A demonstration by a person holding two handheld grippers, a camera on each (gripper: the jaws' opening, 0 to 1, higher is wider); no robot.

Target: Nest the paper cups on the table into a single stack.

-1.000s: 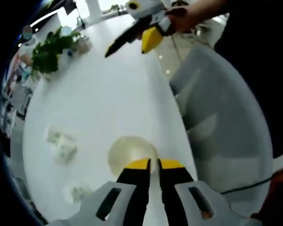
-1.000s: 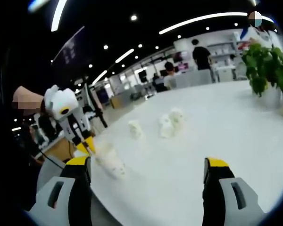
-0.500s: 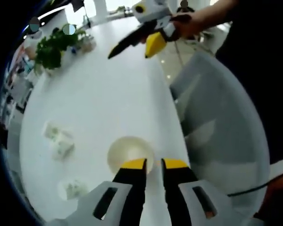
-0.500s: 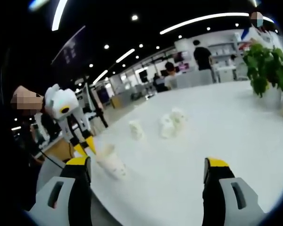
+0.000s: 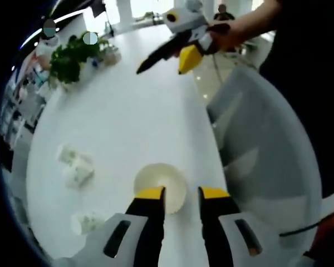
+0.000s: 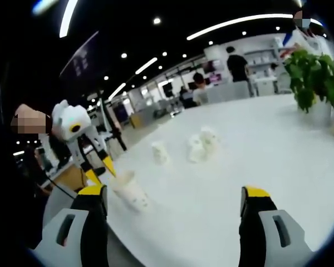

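Left tool (image 5: 181,193) slightly open, straddled rim of paper cup (image 5: 160,186) on worktop (image 5: 122,117); right tool (image 6: 175,199) wide open, empty.

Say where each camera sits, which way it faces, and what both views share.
Left gripper view: rides the left gripper, looking down at the table and the nearest cup; its jaws stand slightly apart over the cup's rim; a person's hand holds the right gripper.
Right gripper view: rides the right gripper, looking low across the table; jaws wide.
Shared: table, cups, plant, left gripper.
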